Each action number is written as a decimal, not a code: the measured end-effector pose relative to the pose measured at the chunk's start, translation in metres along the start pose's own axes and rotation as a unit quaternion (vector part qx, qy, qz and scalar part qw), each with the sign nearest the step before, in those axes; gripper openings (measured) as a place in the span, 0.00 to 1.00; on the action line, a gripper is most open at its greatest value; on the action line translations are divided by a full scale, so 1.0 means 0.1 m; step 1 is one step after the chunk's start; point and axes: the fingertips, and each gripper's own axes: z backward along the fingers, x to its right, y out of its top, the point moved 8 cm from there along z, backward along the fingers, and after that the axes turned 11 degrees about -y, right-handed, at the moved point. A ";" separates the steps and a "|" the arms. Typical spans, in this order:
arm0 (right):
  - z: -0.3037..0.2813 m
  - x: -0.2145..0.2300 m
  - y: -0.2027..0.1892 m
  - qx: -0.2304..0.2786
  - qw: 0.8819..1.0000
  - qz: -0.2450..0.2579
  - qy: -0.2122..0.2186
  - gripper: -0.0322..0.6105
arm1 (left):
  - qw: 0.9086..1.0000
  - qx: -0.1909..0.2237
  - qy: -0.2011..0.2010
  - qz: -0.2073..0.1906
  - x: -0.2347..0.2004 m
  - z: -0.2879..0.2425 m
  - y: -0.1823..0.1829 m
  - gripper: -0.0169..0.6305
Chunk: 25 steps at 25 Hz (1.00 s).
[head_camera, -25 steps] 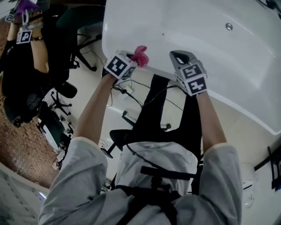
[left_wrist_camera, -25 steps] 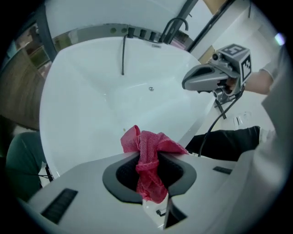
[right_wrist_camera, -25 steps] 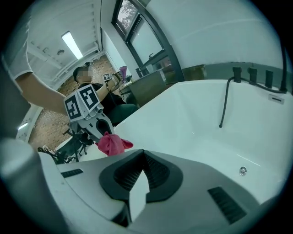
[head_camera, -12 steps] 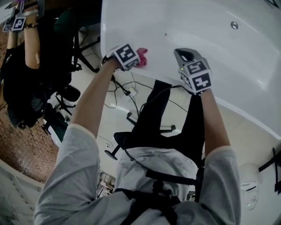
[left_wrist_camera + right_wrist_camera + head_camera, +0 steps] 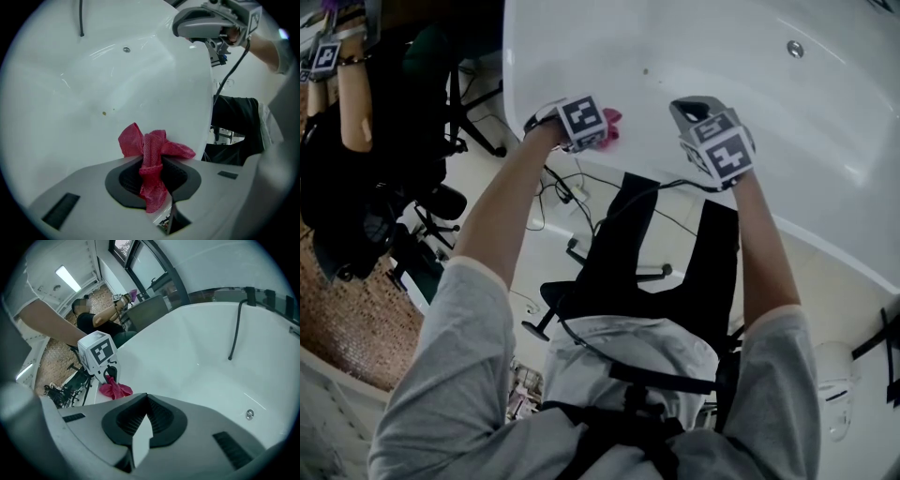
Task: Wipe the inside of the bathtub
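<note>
The white bathtub (image 5: 825, 141) fills the upper right of the head view. My left gripper (image 5: 598, 131) hangs over its near rim, shut on a pink cloth (image 5: 611, 120). In the left gripper view the cloth (image 5: 152, 154) is bunched between the jaws of the left gripper (image 5: 152, 161), with the tub's inside wall (image 5: 70, 108) behind it. My right gripper (image 5: 689, 111) hovers over the rim to the right, and in its own view the right gripper (image 5: 146, 398) is shut with nothing in it. That view also shows the left gripper (image 5: 101, 357) and the cloth (image 5: 115, 390).
A round metal fitting (image 5: 794, 48) sits in the tub wall, and a black hose (image 5: 236, 333) hangs down inside. A small brown speck (image 5: 104, 112) marks the tub surface. Chair bases (image 5: 441, 202) and cables (image 5: 572, 192) lie on the floor at left, near another person (image 5: 347, 103).
My left gripper has moved right along the tub rim with the cloth, closer to the right gripper. The right gripper has stayed almost where it was.
</note>
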 end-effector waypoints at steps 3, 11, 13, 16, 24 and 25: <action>-0.08 0.07 -0.06 -0.022 1.000 0.002 0.002 0.06 | 0.999 0.019 -0.023 -0.012 0.07 -0.06 0.17 0.15; -0.22 0.18 -0.14 -0.053 0.999 0.004 0.009 0.06 | 0.999 0.029 -0.037 -0.014 0.05 -0.10 0.40 0.15; -0.27 0.16 -0.13 -0.058 0.998 0.005 0.017 0.06 | 0.998 0.044 -0.050 0.010 -0.01 -0.13 0.34 0.15; -0.36 0.12 -0.14 -0.064 0.997 0.016 0.027 0.06 | 0.999 0.022 -0.031 0.018 -0.17 -0.16 0.18 0.15; -0.61 0.13 -0.21 -0.085 0.995 0.028 0.049 0.06 | 1.000 0.005 -0.002 0.026 -0.44 -0.22 0.05 0.14; -0.64 0.17 -0.24 -0.090 0.994 0.031 0.045 0.06 | 0.999 0.010 -0.006 0.030 -0.41 -0.23 0.08 0.14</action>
